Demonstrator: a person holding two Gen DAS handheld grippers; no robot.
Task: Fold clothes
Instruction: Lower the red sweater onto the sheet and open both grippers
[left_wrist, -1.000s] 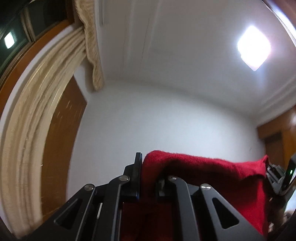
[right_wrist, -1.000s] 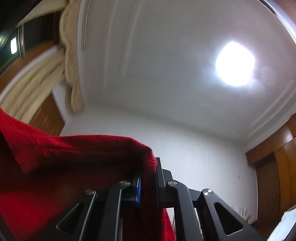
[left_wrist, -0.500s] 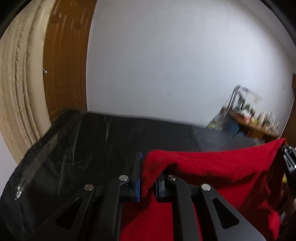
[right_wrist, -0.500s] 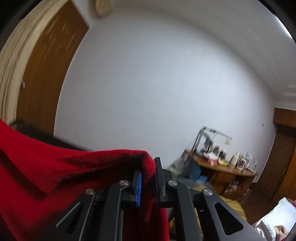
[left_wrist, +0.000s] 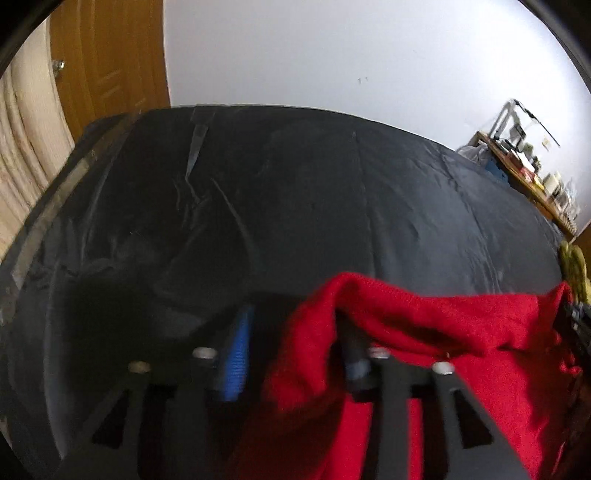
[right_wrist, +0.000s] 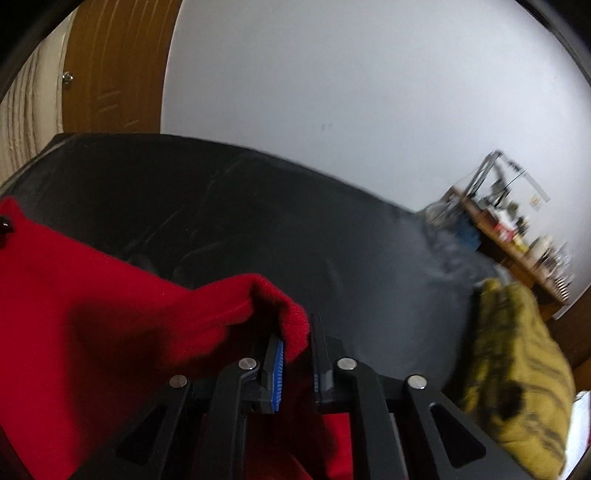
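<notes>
Here the red garment (left_wrist: 424, 332) hangs stretched between both grippers, just above the black bed (left_wrist: 295, 203). The left gripper (left_wrist: 295, 350) has just been spreading its jaws; cloth lies loose against one. The right gripper (right_wrist: 295, 354) pinches its corner, nearer the yellow cloth (right_wrist: 513, 354).

Red knit garment (left_wrist: 424, 332), fuzzy texture, bunched and draped, not flat. Top edge runs as a sagging band above the black sheet (left_wrist: 295, 203), near that sheet's front edge. One corner folds over in a rounded hem (right_wrist: 291, 325), the other end is slumped with a loose fold (left_wrist: 317, 332). Bulk hangs below the edge. Yellow-patterned garment (right_wrist: 517, 369) lies crumpled on the sheet's right side, apart from the red one.
</notes>
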